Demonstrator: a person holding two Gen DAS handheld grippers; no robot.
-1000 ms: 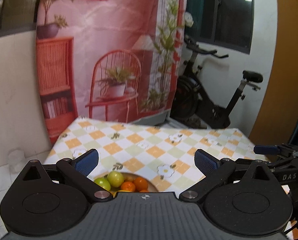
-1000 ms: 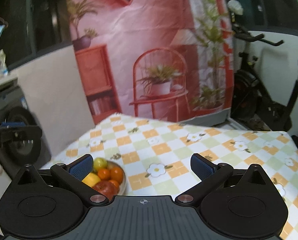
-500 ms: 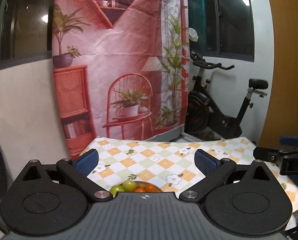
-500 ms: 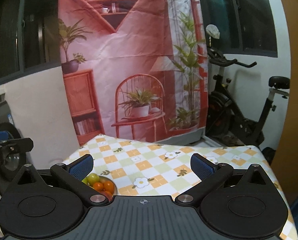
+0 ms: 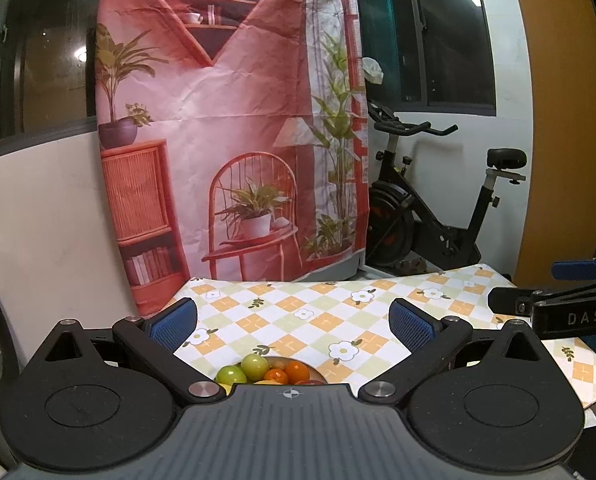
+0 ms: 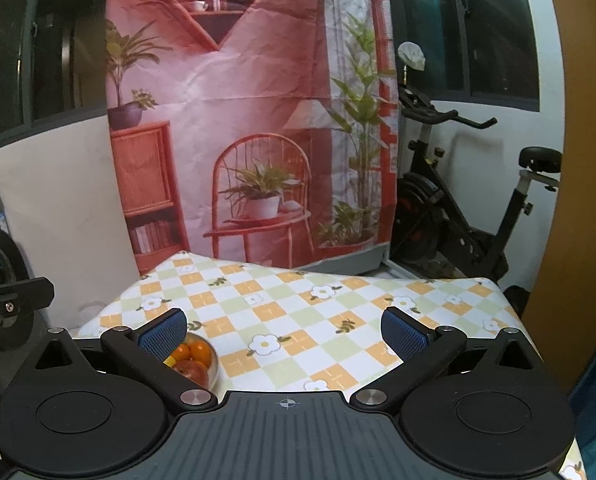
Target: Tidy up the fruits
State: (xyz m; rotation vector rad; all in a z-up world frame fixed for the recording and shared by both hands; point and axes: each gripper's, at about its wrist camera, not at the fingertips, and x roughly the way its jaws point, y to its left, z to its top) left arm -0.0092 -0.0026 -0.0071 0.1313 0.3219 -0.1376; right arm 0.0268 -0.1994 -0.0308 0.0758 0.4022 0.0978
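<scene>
A bowl [image 6: 214, 364] of fruit sits near the front of a table with a checked flower cloth [image 5: 317, 312]. In the left wrist view I see two green fruits [image 5: 254, 365], small oranges [image 5: 296, 371] and a yellow piece, half hidden by the gripper body. The right wrist view shows oranges [image 6: 200, 351] and a red apple [image 6: 192, 372]. My left gripper [image 5: 294, 320] is open, held above and behind the bowl, nothing between its fingers. My right gripper [image 6: 284, 328] is open too, to the right of the bowl, and appears from the side [image 5: 553, 304] in the left wrist view.
A pink printed backdrop [image 5: 234, 120] hangs behind the table. An exercise bike [image 5: 425, 216] stands at the back right beside an orange panel [image 5: 561, 120]. A white wall [image 5: 50, 220] is on the left. The left gripper's finger [image 6: 14, 294] shows at the left edge.
Both grippers have drawn back and up from the table; the bowl now looks smaller and lower in both views. Both stay open.
</scene>
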